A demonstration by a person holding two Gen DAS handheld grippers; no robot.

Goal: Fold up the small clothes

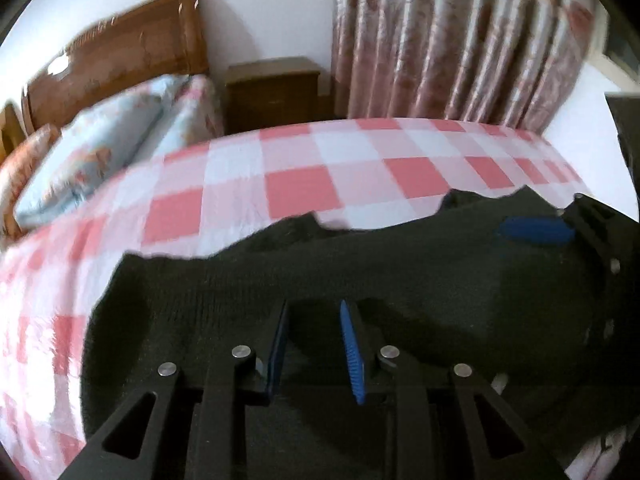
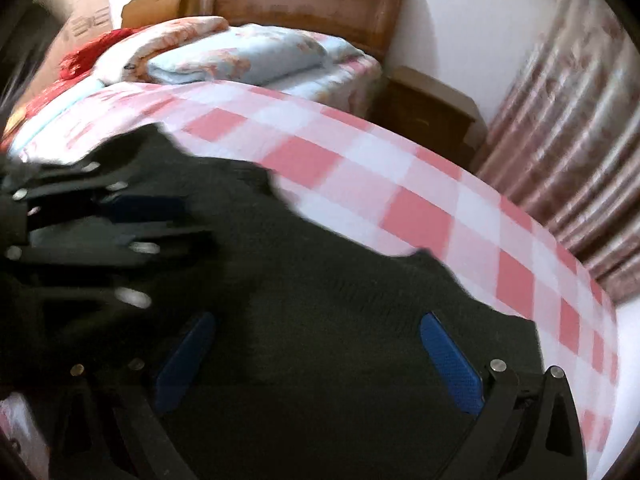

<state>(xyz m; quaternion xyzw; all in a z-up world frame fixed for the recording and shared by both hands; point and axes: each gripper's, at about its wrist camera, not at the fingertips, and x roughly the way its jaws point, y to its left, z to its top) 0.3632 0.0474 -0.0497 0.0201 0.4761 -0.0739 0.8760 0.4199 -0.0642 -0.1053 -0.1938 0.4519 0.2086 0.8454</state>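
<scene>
Checkered bedsheet bears dark garment; right gripper seemingly spread.

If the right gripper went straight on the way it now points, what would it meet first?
Most likely the dark knitted garment, which fills the space between the open right gripper fingers. Beyond it lies the pink checked sheet. Depth is unclear.
</scene>
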